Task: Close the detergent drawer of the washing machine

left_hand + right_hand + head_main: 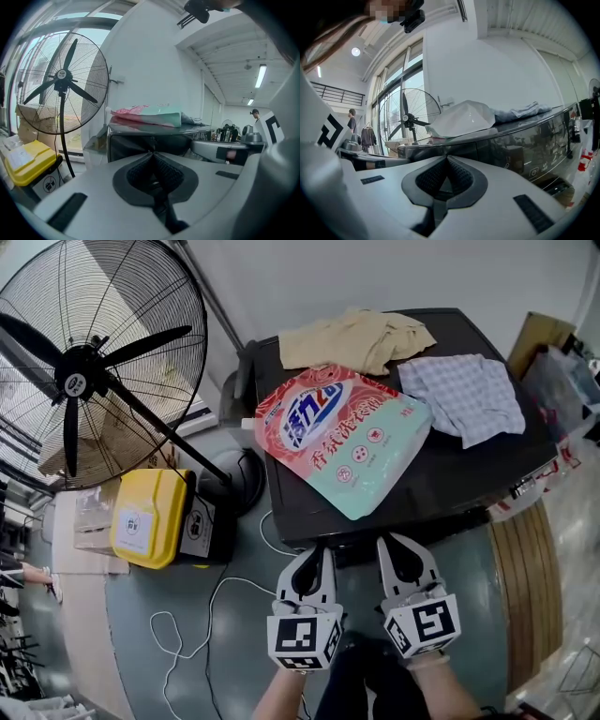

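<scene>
The dark washing machine stands ahead of me, its top seen from above. Its front top edge lies just beyond both grippers, and I cannot make out the detergent drawer's outline. My left gripper is shut and empty, its tip close to the machine's front left. In the left gripper view the shut gripper points at the dark upper front panel. My right gripper is shut and empty beside it. The right gripper view shows that gripper before the glossy control panel.
On the machine's lid lie a pink-and-green detergent bag, a beige cloth and a checked cloth. A big standing fan and a yellow bin are at the left. A white cable trails over the floor.
</scene>
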`<state>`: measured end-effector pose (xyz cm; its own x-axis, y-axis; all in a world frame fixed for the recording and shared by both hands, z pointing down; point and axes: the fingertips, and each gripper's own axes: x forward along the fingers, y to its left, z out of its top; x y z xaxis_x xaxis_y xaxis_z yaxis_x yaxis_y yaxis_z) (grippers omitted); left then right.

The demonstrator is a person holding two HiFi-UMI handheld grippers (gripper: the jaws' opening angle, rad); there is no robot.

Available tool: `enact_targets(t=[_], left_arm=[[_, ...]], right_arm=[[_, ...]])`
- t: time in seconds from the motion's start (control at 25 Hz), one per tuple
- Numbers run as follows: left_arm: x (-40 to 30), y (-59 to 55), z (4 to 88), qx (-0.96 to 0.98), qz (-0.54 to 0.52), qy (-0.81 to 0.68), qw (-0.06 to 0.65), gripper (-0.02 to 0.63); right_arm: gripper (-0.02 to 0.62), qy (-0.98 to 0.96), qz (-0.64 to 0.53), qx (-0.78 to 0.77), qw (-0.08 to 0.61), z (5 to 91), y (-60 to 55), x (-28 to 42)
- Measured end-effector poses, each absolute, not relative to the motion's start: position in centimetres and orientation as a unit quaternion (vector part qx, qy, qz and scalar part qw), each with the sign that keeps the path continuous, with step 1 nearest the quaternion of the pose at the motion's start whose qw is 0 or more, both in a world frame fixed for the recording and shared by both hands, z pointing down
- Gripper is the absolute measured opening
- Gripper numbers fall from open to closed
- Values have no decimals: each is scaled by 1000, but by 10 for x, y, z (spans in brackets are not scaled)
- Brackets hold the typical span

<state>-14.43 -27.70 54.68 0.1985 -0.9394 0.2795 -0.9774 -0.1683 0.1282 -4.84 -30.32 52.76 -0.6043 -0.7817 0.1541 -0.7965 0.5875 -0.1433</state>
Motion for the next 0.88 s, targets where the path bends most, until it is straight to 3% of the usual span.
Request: enact_targets(t=[0.88], left_arm=[[-138,-246,539,742,83,-650,145,15]], right_arm=[[26,-905,117,405,63,530,-273,-45]])
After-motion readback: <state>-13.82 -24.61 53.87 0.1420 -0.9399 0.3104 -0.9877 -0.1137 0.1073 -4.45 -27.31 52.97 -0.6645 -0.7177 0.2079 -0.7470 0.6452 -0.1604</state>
